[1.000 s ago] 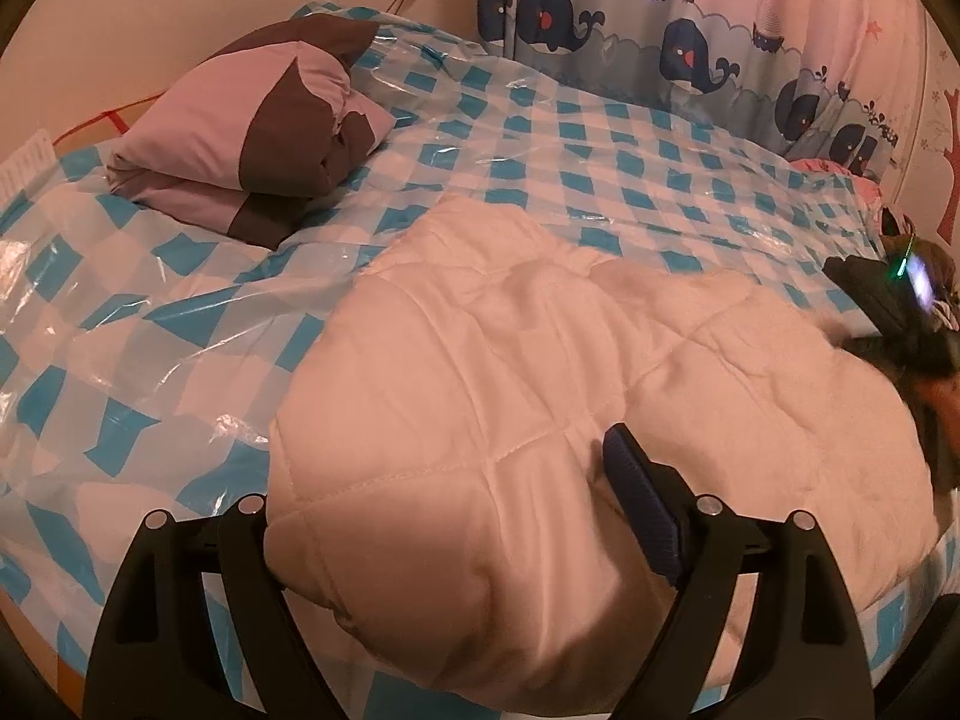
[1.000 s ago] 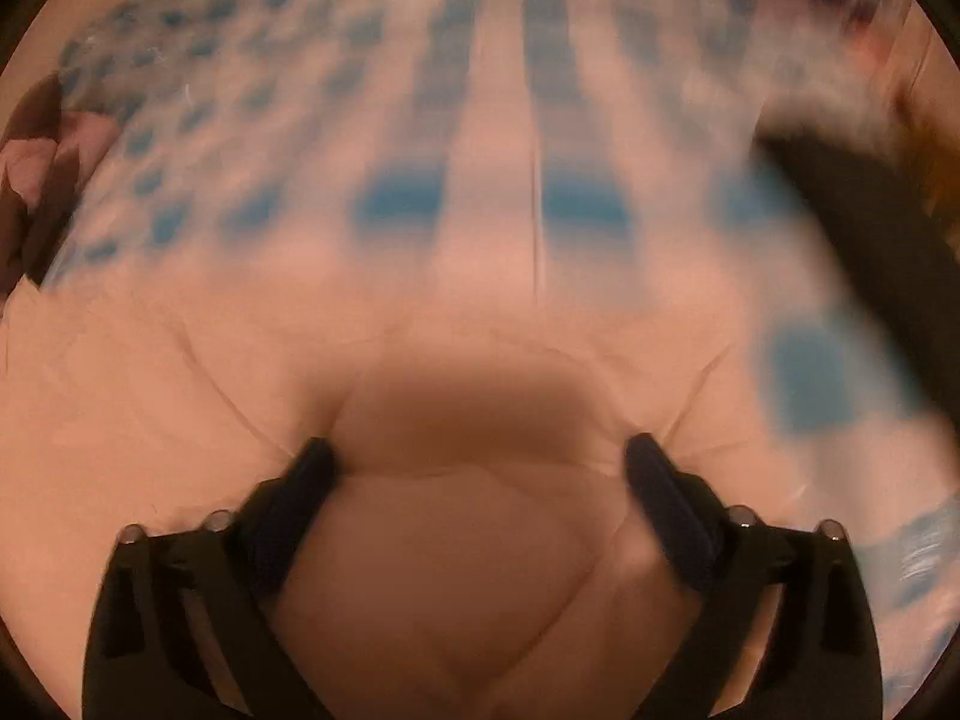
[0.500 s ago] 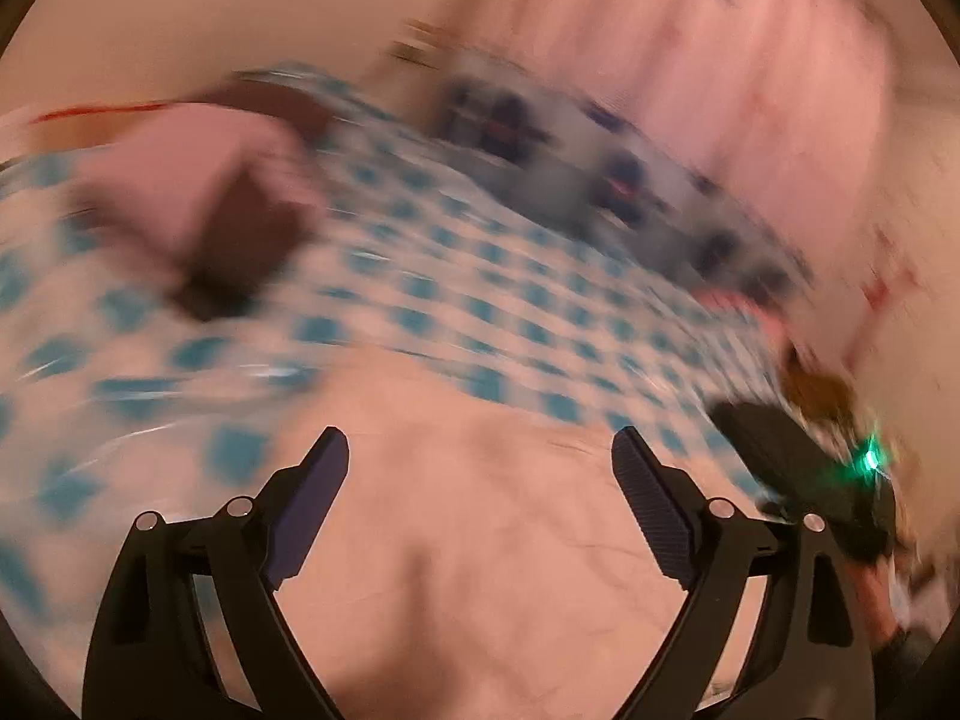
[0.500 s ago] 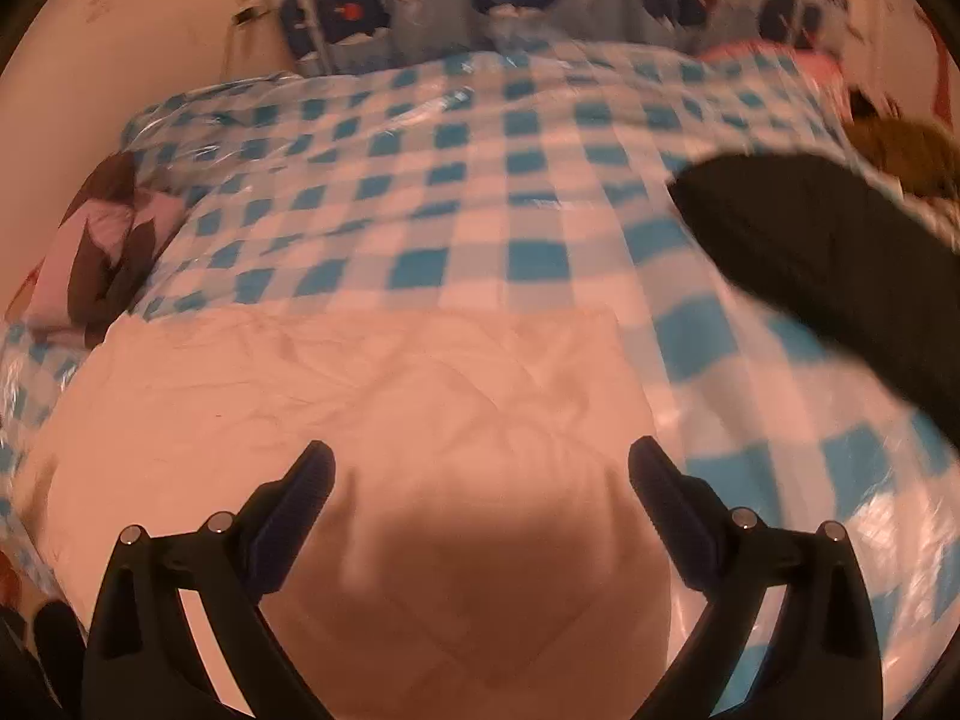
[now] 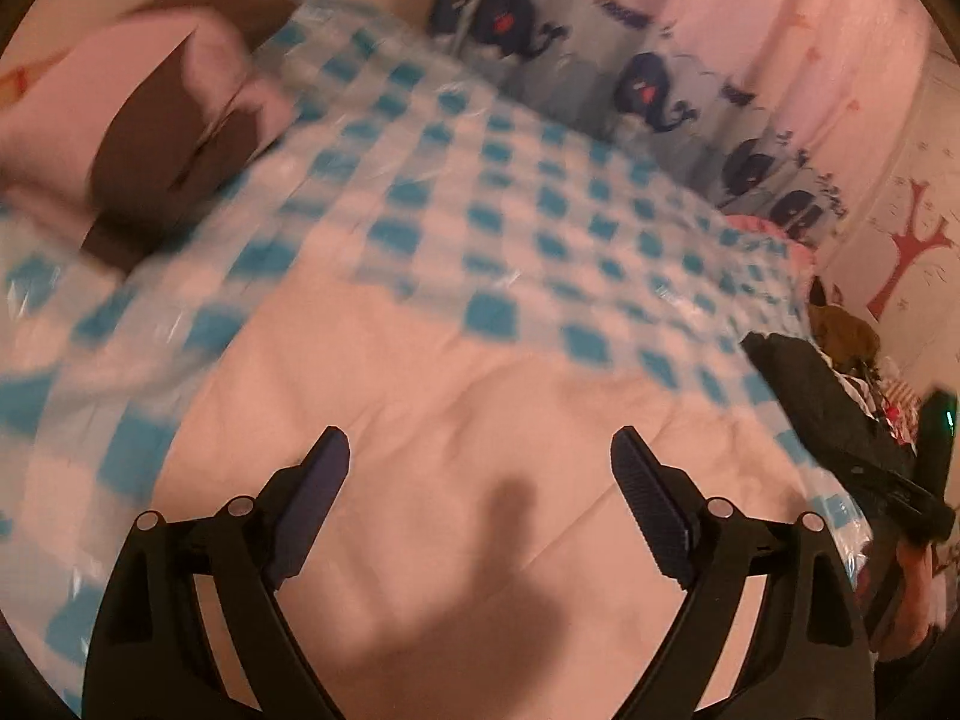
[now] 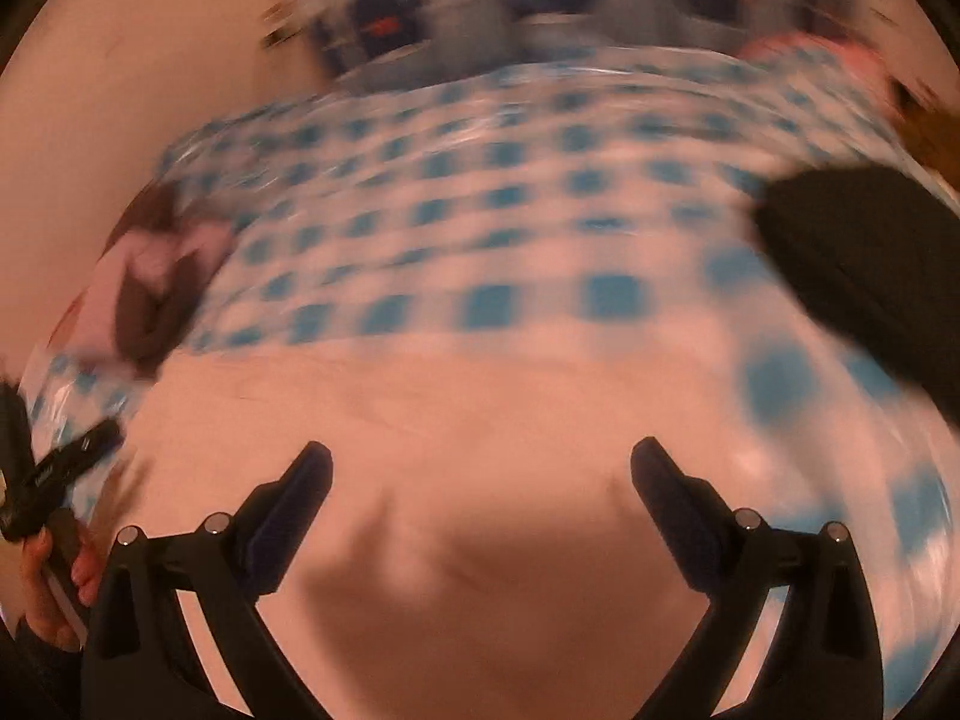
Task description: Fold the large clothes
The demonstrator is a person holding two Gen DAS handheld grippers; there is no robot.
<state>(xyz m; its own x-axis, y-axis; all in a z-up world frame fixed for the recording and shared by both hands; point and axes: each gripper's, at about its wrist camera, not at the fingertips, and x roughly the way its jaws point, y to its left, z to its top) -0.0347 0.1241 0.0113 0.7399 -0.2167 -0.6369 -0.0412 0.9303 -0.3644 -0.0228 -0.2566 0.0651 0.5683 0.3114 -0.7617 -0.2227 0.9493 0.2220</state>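
Quilted cream garment [image 5: 420, 420] lies on the checked bed [image 5: 510, 192] beneath both spread, empty pairs of fingers, left gripper [image 5: 480, 462] and right gripper [image 6: 480, 474].

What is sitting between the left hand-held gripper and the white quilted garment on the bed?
Nothing visible. The left hand-held gripper is open right over the white quilted garment, with only its own shadow on the fabric. The pillow lies off to the side on the checkered bed cover.
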